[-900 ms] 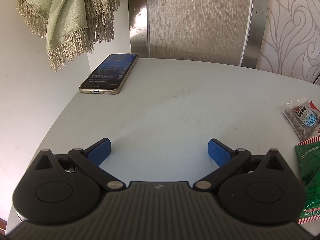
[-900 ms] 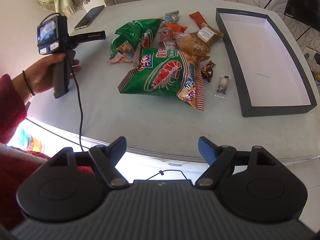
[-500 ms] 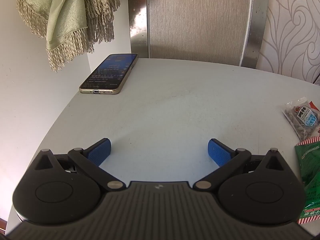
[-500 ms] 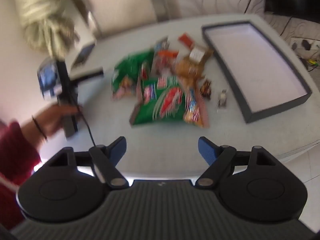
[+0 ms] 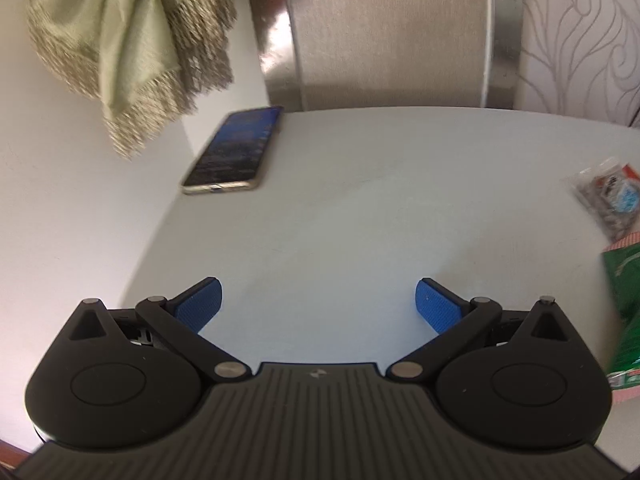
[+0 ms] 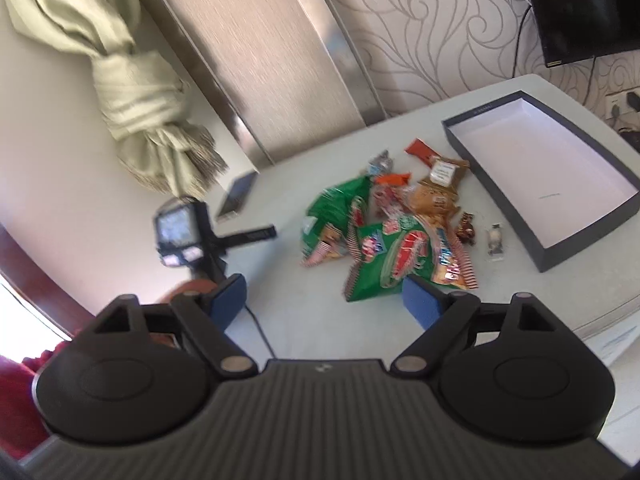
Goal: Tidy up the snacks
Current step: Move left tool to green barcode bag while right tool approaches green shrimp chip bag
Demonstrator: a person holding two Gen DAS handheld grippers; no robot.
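A heap of snacks lies mid-table in the right wrist view: a green shrimp-chip bag (image 6: 388, 256), a second green bag (image 6: 336, 208), a brown packet (image 6: 436, 196), a red bar (image 6: 420, 150) and two small candies (image 6: 466, 226). My right gripper (image 6: 324, 300) is open and holds nothing; it hovers over the table's near edge, its right pad just short of the shrimp-chip bag. A hand holds my left gripper (image 5: 318, 304), which is open over bare table left of the heap. In the left wrist view, a clear seed packet (image 5: 608, 200) and a green bag's edge (image 5: 624, 304) show at the right.
A dark shallow box (image 6: 584, 248) with a white inside sits to the right of the snacks. A phone (image 5: 236, 152) lies at the table's far left corner. A knotted green curtain (image 6: 140, 92) hangs beside it, and a cable (image 6: 260, 328) trails from the left gripper.
My right gripper swung up and in from beyond the table's front edge, so its pads now sit over the table near the green bag. The left view shifted slightly, with some blur.
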